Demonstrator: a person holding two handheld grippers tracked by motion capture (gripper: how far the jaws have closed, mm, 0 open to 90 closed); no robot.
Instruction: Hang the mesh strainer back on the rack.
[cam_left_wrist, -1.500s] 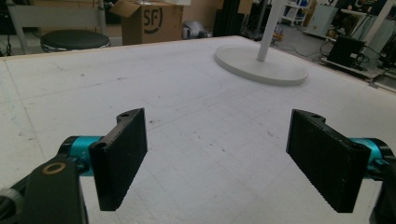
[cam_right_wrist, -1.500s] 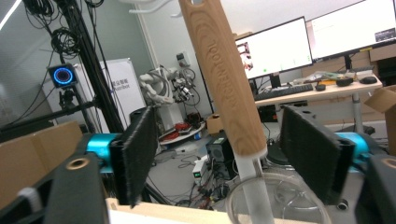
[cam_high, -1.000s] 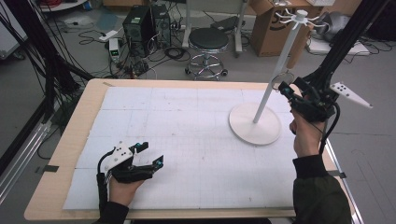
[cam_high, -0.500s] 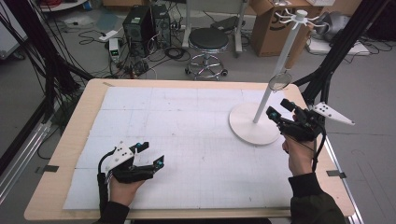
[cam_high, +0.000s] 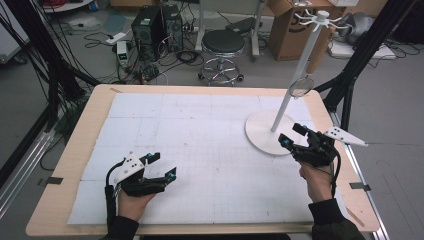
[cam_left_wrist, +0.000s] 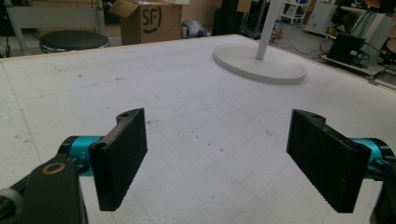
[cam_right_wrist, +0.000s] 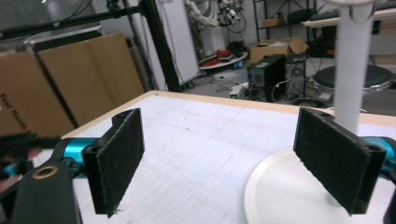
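Spanning most of frame: desk (cam_high: 90, 150) with white gridded mat (cam_high: 200, 150). White stand (cam_high: 272, 132) at far right of mat, ring (cam_high: 301, 86) hanging partway up pole. Right hand-held gripper (cam_high: 290, 136) just beside stand base, jaws apart, empty. Left hand-held gripper (cam_high: 164, 166) well left of stand, jaws apart, empty. Risk: right jaw knocks pole, tips stand. High view shows hooks on top; right gripper view crops them.

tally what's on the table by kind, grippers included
Grippers: 2, left and right, both open and empty
White stands: 1, with a ring on its pole
White mats: 1
Total: 4, or 5 counting the ring
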